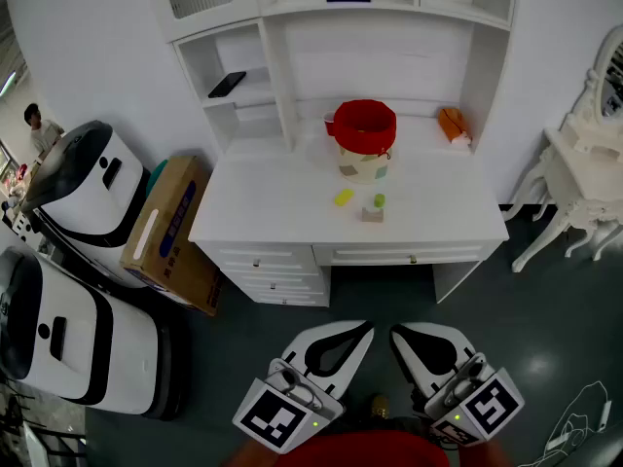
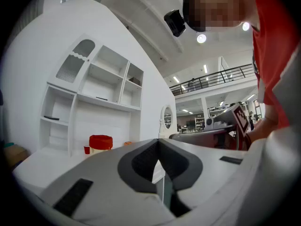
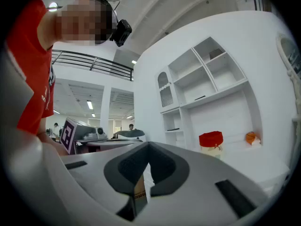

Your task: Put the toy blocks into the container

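A red-rimmed fabric container (image 1: 365, 139) stands at the back middle of a white desk (image 1: 282, 212). In front of it lie a yellow block (image 1: 343, 197), a green block (image 1: 379, 200) and a tan block (image 1: 372, 215). My left gripper (image 1: 362, 331) and right gripper (image 1: 399, 334) hang side by side low in the head view, well short of the desk, both shut and empty. The container (image 2: 100, 144) shows far off in the left gripper view, past the left gripper (image 2: 158, 145). In the right gripper view the container (image 3: 210, 144) lies beyond the right gripper (image 3: 148, 147).
An orange object (image 1: 452, 124) lies at the desk's back right. White shelves (image 1: 292, 27) rise behind the desk. A cardboard box (image 1: 170, 232) leans at the desk's left beside two white machines (image 1: 83, 193). A white dressing table (image 1: 579, 183) stands at the right.
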The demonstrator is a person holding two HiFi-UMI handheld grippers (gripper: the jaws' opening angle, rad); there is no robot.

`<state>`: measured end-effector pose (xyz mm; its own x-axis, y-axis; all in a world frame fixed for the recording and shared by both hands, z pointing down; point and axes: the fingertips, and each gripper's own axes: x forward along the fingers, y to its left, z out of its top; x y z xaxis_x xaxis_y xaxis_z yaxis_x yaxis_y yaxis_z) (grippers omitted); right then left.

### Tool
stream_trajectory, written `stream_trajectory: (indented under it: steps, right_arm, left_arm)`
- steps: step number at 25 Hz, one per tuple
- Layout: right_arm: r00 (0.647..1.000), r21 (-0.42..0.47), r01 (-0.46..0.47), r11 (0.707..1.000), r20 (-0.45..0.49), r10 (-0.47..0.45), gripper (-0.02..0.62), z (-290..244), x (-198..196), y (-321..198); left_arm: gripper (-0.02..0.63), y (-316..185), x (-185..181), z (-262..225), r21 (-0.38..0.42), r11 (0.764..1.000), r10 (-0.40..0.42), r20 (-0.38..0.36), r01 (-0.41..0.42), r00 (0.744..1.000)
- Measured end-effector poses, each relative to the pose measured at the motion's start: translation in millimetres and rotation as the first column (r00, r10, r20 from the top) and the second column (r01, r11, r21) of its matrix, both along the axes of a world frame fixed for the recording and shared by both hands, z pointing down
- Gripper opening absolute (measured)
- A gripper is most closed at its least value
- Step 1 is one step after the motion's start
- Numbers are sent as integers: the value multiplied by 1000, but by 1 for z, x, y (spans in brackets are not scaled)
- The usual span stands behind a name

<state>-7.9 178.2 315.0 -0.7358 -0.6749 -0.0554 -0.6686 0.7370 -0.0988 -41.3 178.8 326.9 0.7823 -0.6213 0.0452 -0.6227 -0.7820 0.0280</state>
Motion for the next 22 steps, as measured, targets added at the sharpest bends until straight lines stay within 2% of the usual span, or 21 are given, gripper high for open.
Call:
stream_trajectory:
  steps: [16, 22]
  right_arm:
    - [1000, 20, -7, 1000, -23, 7, 9, 0, -2, 3]
    - [1000, 14, -17, 1000, 1, 17, 9, -1, 5, 0]
  left_arm:
    - [14, 1, -1, -1, 6, 1000, -4, -3, 4, 1000]
    - [14, -4, 2, 0, 2, 1000, -14, -9, 14, 1000]
